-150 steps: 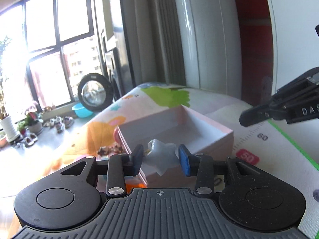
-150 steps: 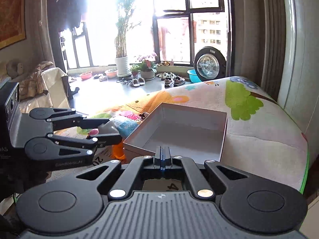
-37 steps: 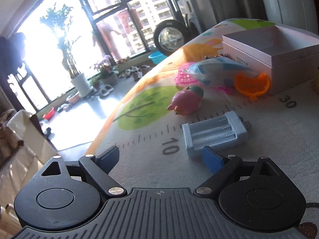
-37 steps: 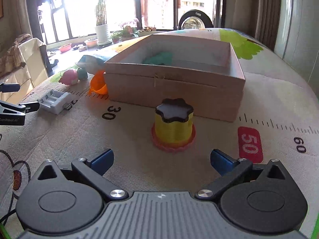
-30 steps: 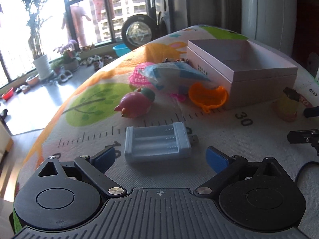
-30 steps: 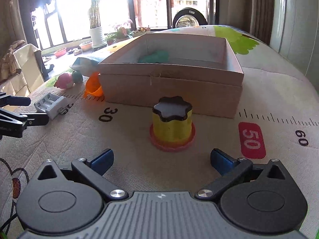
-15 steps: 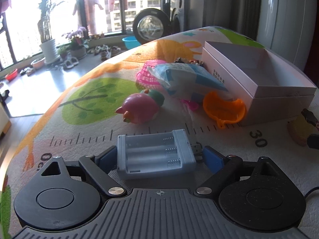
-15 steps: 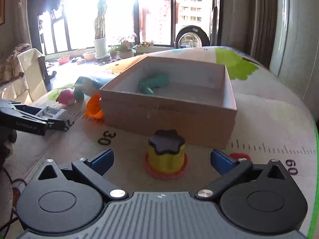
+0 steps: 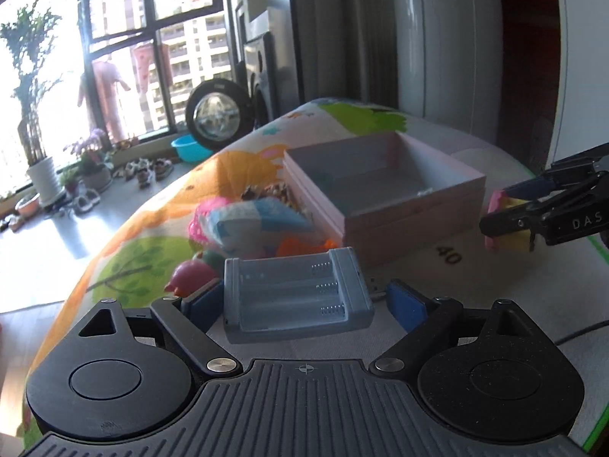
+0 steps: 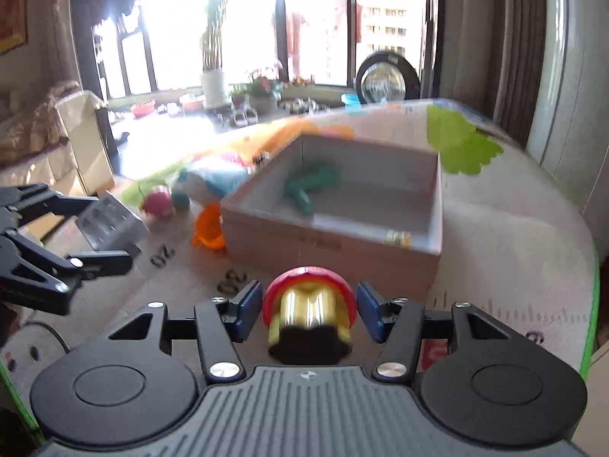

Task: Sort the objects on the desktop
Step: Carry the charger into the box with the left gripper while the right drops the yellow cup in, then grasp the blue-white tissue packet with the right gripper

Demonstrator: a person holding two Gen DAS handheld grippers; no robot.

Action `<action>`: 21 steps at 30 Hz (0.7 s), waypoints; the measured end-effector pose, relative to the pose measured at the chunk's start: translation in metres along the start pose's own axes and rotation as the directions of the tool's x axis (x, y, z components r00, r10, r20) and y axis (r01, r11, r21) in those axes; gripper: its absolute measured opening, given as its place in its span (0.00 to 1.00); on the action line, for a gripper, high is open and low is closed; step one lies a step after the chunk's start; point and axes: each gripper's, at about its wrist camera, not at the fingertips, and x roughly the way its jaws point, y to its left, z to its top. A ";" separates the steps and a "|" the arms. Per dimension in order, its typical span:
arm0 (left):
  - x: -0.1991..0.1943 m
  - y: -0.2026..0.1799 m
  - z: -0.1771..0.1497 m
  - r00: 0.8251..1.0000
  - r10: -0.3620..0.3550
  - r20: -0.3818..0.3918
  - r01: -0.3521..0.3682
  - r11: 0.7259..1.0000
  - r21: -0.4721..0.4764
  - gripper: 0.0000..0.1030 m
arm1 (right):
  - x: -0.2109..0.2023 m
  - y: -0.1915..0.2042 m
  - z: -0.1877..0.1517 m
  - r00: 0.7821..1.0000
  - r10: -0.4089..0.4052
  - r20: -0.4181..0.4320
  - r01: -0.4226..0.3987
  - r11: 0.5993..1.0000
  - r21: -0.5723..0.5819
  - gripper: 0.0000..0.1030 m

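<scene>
Tongs of the left hand (image 9: 302, 304), seen from the left wrist camera, are clamped on a pale blue battery holder (image 9: 295, 299), one blue pad against each short end. It is held clear of the tabletop (image 9: 475, 285), which is covered by a printed play mat with numbers. Beyond it stands an open pink box (image 9: 384, 194). To the box's left lie a blue and white packet (image 9: 251, 224), an orange toy (image 9: 304, 245) and a pink round toy (image 9: 190, 278). At the right edge, the right tongs (image 9: 506, 205) grip something yellow and pink.

From the right wrist camera, the right tongs (image 10: 309, 310) have just been closing, and their blue pads now press a yellow toy cup (image 10: 309, 312) with a red rim and a dark flower-shaped end. The cup lies tilted toward the camera, lifted off the mat, though blur makes its exact height hard to judge. Ahead, the open box (image 10: 331, 243) holds a green toy (image 10: 310, 186). At the left, the other tongs (image 10: 95, 228) carry the grey battery holder (image 10: 108, 219).
</scene>
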 end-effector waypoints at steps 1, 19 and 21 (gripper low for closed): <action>-0.002 -0.004 0.010 0.999 -0.010 0.030 0.010 1.000 0.013 0.92 | -0.015 -0.004 0.011 0.999 -0.003 0.050 0.002 1.000 0.012 0.52; 0.112 -0.027 0.075 0.997 -0.039 0.063 0.039 0.999 0.002 0.97 | 0.022 -0.060 0.065 0.984 -0.149 0.098 0.141 0.987 0.080 0.24; 0.100 -0.022 0.058 0.998 -0.024 0.053 0.024 1.000 -0.001 0.97 | 0.026 -0.060 0.060 0.989 -0.138 0.059 0.132 0.987 0.092 0.25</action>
